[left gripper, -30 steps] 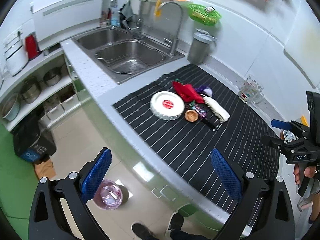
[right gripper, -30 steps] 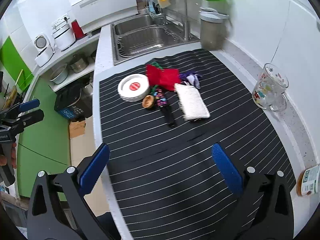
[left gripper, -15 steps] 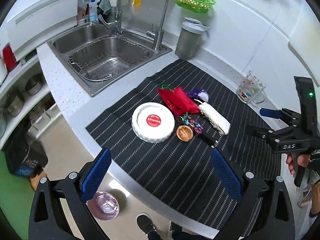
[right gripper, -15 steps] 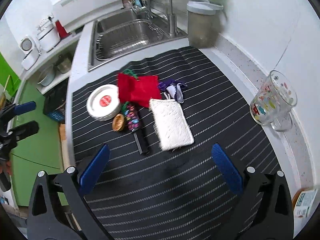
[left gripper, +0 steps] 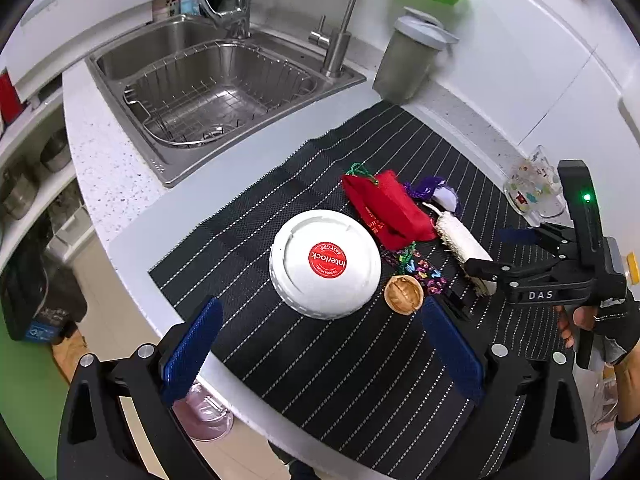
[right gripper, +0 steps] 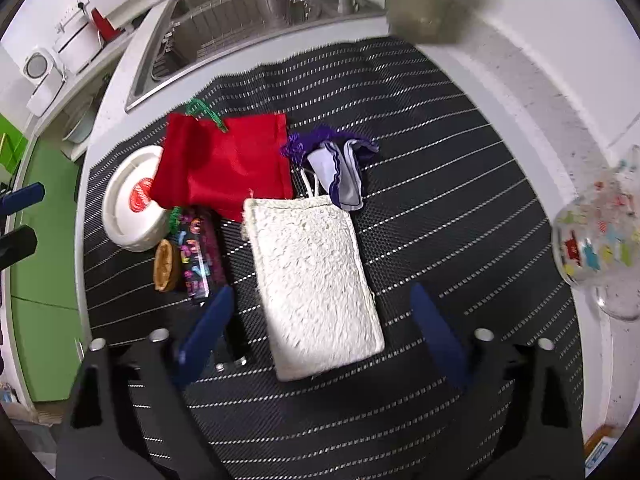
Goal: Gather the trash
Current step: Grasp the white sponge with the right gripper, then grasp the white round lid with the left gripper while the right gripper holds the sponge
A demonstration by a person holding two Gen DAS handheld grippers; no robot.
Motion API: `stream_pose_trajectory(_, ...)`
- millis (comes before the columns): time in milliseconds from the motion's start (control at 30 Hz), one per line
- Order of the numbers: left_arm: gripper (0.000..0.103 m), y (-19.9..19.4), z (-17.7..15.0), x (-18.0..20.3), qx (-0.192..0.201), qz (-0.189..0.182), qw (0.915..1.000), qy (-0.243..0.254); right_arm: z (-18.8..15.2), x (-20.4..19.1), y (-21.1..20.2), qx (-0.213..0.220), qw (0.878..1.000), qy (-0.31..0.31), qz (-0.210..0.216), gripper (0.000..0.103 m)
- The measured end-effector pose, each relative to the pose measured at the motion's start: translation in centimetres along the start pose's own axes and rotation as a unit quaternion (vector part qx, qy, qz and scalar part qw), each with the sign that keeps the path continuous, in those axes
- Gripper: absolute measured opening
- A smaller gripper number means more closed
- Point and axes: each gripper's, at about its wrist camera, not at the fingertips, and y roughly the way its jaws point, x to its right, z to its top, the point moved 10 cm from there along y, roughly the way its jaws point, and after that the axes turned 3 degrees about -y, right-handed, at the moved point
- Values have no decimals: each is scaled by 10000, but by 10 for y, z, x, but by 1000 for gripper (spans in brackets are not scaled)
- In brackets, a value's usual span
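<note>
black striped mat (left gripper: 320, 360) covers white counter (left gripper: 100, 168) beside steel sink (left gripper: 208, 80); mat's right side bare; left gripper (left gripper: 320, 344) spread wide, empty; right gripper (right gripper: 320, 320) just narrowing, straddling sponge (right gripper: 312, 280) without touching.

You can read "interlock EASY GRIP" on the white lid's (left gripper: 325, 263) red sticker, and "DAS" on the right tongs (left gripper: 516, 255) beside it.

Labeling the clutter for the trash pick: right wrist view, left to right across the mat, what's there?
White lid → walnut shell → colourful patterned case → white loofah pad → glass mug off the mat by the wall. The red pouch and purple pouch overlap their neighbours, so they are left out.
</note>
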Motion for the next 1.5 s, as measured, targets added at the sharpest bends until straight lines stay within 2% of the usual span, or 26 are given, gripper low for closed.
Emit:
stream_pose_trajectory(67, 96, 6, 1, 0, -49, -13, 10000, 25, 0, -1, 7, -66, 10000, -14, 62, 84)
stream_pose_trajectory(133, 96, 11, 2, 0, -82, -25, 10000, 34, -1, 1, 12, -142, 9999, -8, 67, 77)
stream_pose_trajectory(200, 96, 14, 3, 1, -102, -47, 9999, 33, -3, 1, 15, -184, 9997, -1, 132, 64)
stream_pose_trajectory(233, 96, 14, 3, 1, -110, -54, 9999, 42, -3, 0, 15, -172, 9997, -1, 177, 63)
stream_pose_trajectory(633, 96, 23, 5, 3, -185, -19, 9997, 173, -1, -3, -17, 174, 9994, 112, 276, 60)
stream_pose_trajectory(833, 96, 41, 10, -13, -257, 290, 9992, 136, -1, -6, -46, 438, 9981, 197, 394, 60)
stream_pose_trajectory(967, 95, 53, 16, -26, -305, 429, 9986, 36, 1, -8, -49, 473, 9977, 213, 435, 60)
stream_pose_trajectory(1033, 89, 56, 17, -29, -327, 426, 9986, 2, 2, -8, -49, 492, 9976, 230, 437, 60)
stream_pose_trajectory(1067, 76, 59, 17, -32, -369, 464, 9982, -14, 3, -8, -48, 500, 9975, 245, 445, 60)
stream_pose_trajectory(1100, 67, 61, 17, -34, -407, 481, 9980, -39, 2, -8, -49, 506, 9974, 247, 446, 60)
stream_pose_trajectory(1133, 65, 63, 17, -35, -440, 476, 9979, -60, 3, -8, -49, 510, 9974, 250, 450, 60)
stream_pose_trajectory(1200, 48, 68, 16, -36, -503, 439, 9977, -72, 3, -8, -47, 505, 9974, 248, 459, 60)
stream_pose_trajectory(1333, 31, 74, 13, -36, -572, 332, 9977, -137, 4, -10, -46, 505, 9973, 246, 475, 60)
stream_pose_trajectory(1367, 23, 74, 14, -36, -561, 319, 9978, -128, 5, -10, -44, 506, 9973, 241, 481, 60)
stream_pose_trajectory(1467, 13, 74, 16, -36, -540, 285, 9979, -206, 5, -10, -45, 528, 9970, 258, 498, 60)
stream_pose_trajectory(1500, 13, 74, 16, -36, -531, 278, 9980, -210, 5, -10, -46, 542, 9970, 263, 494, 60)
